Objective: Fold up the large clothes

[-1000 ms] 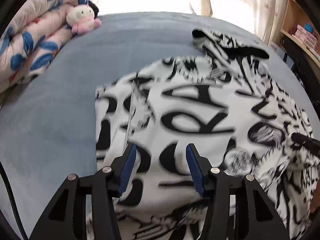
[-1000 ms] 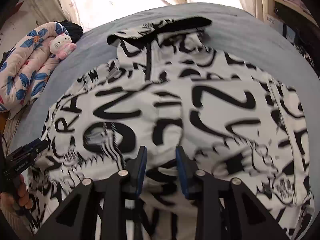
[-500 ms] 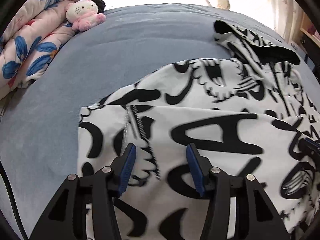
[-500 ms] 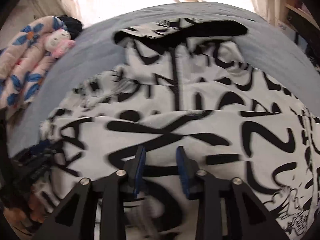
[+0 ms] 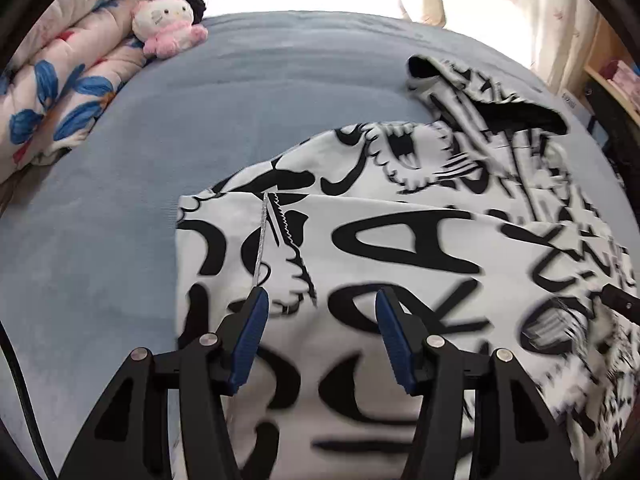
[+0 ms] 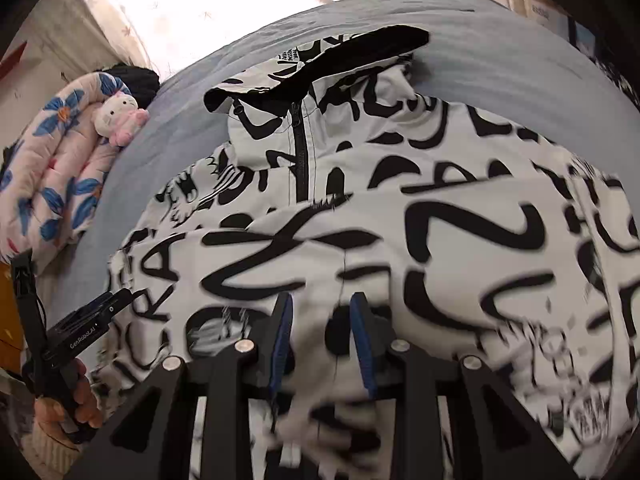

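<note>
A large white jacket with black graffiti lettering [image 5: 400, 240] lies on the blue-grey bed [image 5: 200, 120], its lower part folded up over the chest. Its black-lined hood [image 6: 320, 60] and zipper [image 6: 300, 152] point away from me. My left gripper [image 5: 318, 304] hovers open over the folded edge near the jacket's left side, with no cloth between its fingers. My right gripper [image 6: 320, 312] is open, narrower, over the middle of the fold; the cloth near it is blurred. The left gripper also shows in the right wrist view [image 6: 92, 316], held by a hand.
A rolled floral quilt [image 5: 60, 92] and a pink-and-white plush cat [image 5: 164, 28] lie at the bed's far left. Curtains [image 5: 520, 8] hang behind the bed. A wooden shelf [image 5: 612, 76] stands at the right.
The jacket's lower half has been carried up and laid over the chest. Both grippers have since drawn back a little over the fold; both stay open.
</note>
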Demonstrator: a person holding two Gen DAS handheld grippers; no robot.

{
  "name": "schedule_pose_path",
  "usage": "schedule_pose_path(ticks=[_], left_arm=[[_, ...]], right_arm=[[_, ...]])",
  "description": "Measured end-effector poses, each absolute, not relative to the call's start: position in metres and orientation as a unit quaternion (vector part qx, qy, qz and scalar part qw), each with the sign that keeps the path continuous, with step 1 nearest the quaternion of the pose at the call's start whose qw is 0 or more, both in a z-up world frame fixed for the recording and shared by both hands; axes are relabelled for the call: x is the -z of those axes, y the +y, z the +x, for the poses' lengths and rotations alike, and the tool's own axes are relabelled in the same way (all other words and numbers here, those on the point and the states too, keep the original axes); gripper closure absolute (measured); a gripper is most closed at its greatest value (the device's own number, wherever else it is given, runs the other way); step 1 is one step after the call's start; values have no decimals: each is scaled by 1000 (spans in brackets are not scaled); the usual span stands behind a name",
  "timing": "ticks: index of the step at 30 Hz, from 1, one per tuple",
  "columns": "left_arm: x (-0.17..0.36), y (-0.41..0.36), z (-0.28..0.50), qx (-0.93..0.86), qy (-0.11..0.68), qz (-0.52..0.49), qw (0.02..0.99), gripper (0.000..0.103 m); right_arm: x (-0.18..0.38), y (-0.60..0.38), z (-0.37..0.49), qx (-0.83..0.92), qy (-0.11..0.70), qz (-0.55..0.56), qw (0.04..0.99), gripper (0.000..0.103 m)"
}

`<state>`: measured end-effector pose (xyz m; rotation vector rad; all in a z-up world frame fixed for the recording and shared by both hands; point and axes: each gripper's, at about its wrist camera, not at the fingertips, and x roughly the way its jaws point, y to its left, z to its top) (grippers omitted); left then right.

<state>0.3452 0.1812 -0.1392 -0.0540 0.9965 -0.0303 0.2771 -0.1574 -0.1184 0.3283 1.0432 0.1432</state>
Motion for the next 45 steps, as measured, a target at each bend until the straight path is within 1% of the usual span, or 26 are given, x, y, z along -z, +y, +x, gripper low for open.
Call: schedule_pose_path(ticks=[2, 4, 6, 10, 12, 14, 16, 18, 21, 23, 30, 35, 41, 45], left_arm=[[120, 184, 324, 22, 468, -22, 883, 49], [105, 187, 306, 27, 462, -18, 886, 48], [83, 195, 277, 30, 451, -14, 892, 45], [51, 216, 222, 30, 434, -1, 900, 41], [39, 226, 195, 29, 429, 4, 903, 38], [30, 237, 162, 27, 426, 3, 904, 36], [26, 244, 134, 26, 424, 4, 905, 35], [26, 250, 104, 26, 425, 6, 905, 32], [37, 251, 68, 32, 435, 7, 900, 31], [49, 250, 45, 38, 445, 2, 895, 31], [100, 236, -5, 54, 486, -20, 872, 31], [123, 223, -26, 60, 498, -24, 865, 31], [132, 227, -37, 60, 495, -52, 865, 30], [136, 232, -35, 66, 499, -73, 861, 27]], right_arm=[[109, -159, 262, -70, 493, 154, 853, 71], [96, -161, 240, -74, 487, 149, 857, 66], [79, -164, 211, -73, 475, 140, 866, 58], [46, -172, 160, -70, 446, 121, 884, 55], [31, -176, 133, -65, 429, 107, 894, 48], [20, -181, 109, -60, 414, 96, 903, 43], [12, -185, 86, -58, 404, 88, 909, 41], [7, -188, 60, -52, 395, 71, 915, 40], [8, -190, 31, -46, 392, 48, 917, 37], [14, -191, 10, -41, 393, 31, 918, 36], [51, -208, -39, -15, 414, 30, 910, 35], [81, -230, -68, 5, 436, 30, 900, 35], [108, -265, -96, 28, 456, 60, 888, 35], [132, -291, -110, 25, 474, 127, 871, 35]])
